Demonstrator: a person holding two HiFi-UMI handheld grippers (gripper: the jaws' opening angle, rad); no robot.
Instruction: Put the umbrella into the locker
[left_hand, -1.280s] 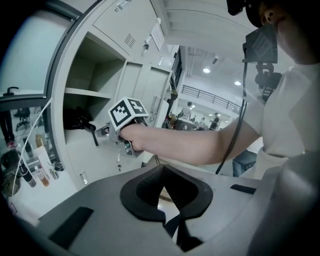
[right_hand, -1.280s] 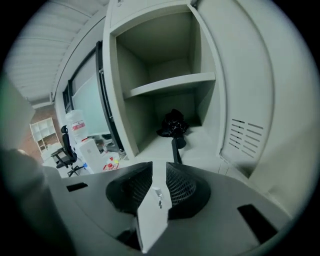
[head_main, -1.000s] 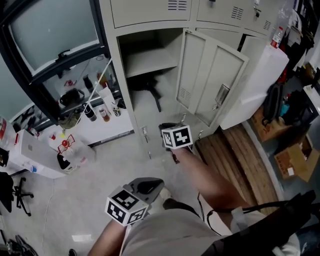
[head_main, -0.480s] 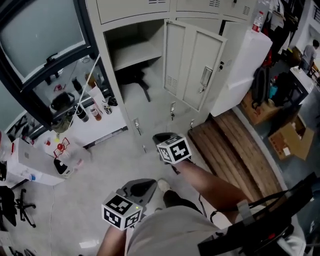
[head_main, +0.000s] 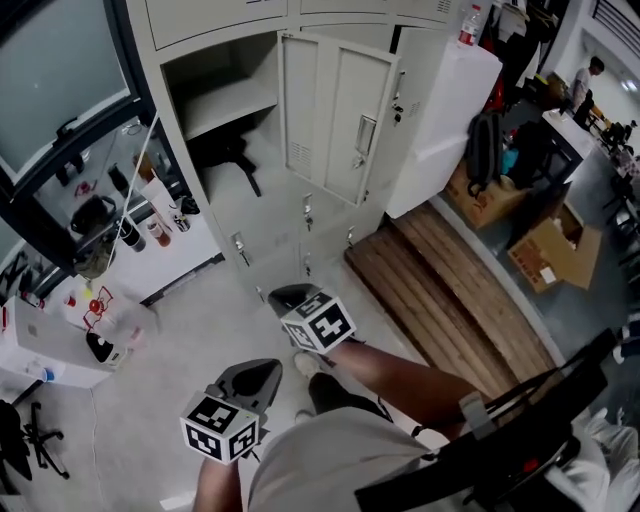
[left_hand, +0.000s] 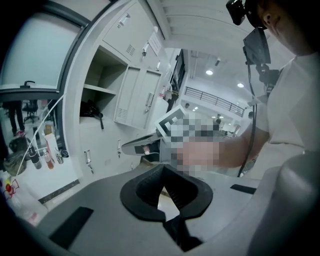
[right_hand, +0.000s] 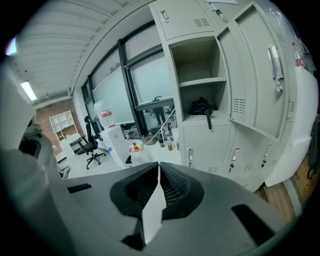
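Backed away from the locker since a second ago: left gripper slightly, right gripper much further. Found the umbrella lying in the open compartment under the shelf, dark bundle at the back, thin handle slanting down toward the opening. Read right fingers as closed on nothing; same for left fingers, tips together, empty. Placed umbrella ahead of and above both grippers, well apart, up-left of the right one in the head view. Judged stowing done; expect only the door to remain, standing open right of the compartment, nearer the right gripper.
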